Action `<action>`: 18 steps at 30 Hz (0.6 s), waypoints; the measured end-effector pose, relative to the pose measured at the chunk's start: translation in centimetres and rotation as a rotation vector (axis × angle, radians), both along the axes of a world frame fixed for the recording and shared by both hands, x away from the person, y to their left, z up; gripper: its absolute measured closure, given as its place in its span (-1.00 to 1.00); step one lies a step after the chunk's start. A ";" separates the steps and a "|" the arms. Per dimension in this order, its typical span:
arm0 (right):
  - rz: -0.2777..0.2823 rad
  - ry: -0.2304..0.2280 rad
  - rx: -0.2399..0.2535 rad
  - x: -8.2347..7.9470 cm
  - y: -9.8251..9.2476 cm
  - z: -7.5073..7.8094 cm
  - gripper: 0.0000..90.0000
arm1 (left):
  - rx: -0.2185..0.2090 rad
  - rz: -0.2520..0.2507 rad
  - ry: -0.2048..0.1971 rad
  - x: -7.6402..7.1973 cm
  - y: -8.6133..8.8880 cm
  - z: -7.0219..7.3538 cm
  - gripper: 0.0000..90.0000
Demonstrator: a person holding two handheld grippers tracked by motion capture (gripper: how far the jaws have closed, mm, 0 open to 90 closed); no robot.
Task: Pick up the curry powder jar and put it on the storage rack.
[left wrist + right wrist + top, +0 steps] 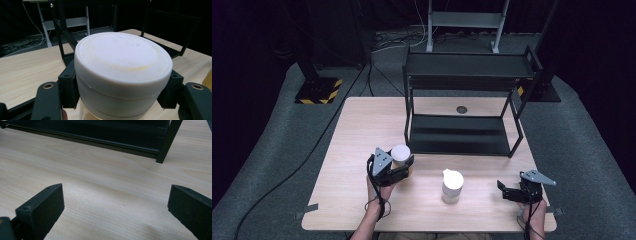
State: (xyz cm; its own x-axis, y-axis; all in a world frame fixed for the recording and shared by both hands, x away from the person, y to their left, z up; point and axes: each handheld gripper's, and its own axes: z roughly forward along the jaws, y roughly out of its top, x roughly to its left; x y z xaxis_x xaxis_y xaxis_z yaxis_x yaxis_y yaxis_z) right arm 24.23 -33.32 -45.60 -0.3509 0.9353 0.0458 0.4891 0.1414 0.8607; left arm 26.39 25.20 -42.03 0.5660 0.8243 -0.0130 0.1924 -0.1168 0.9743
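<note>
My left gripper [401, 165] is shut on a white round jar with a white lid [400, 154], held just in front of the black shelf rack's left leg. In the left gripper view the jar's lid [122, 56] looms large, and both black pads [68, 86] press on its sides under the lid. A second white jar with a pointed lid [452, 186] stands upright on the wooden table [357, 130], between the two hands. My right gripper [503, 191] rests low at the table's right front, open, with nothing but bare wood between its jaws [115, 207].
A black two-tier shelf rack [464, 100] stands at the back middle of the table; its lower shelf [457, 134] holds nothing, and its front rail and a leg [166, 142] show in the right gripper view. A small dark round disc [461, 109] lies behind it. Cables run over the floor at the left.
</note>
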 end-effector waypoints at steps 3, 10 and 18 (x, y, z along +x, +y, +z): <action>-0.002 -0.001 0.001 0.0 0.0 0.0 -1.00 | -0.001 -0.005 -0.006 0.0 0.1 0.3 -0.25; -0.003 -0.002 -0.004 -0.1 0.1 0.0 -1.00 | 0.008 -0.029 -0.011 0.5 0.3 0.8 -0.25; -0.003 0.001 -0.008 0.0 0.2 0.1 -1.00 | 0.001 -0.057 -0.034 1.3 0.6 1.6 -0.25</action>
State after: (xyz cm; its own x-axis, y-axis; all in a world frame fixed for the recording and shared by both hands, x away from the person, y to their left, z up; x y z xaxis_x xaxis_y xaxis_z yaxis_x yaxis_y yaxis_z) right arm 24.20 -33.15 -45.55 -0.3481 0.9367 0.0387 0.4902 0.1467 0.8592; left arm 27.70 25.81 -40.40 0.6123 0.7906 0.0083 0.1517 -0.1278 0.9801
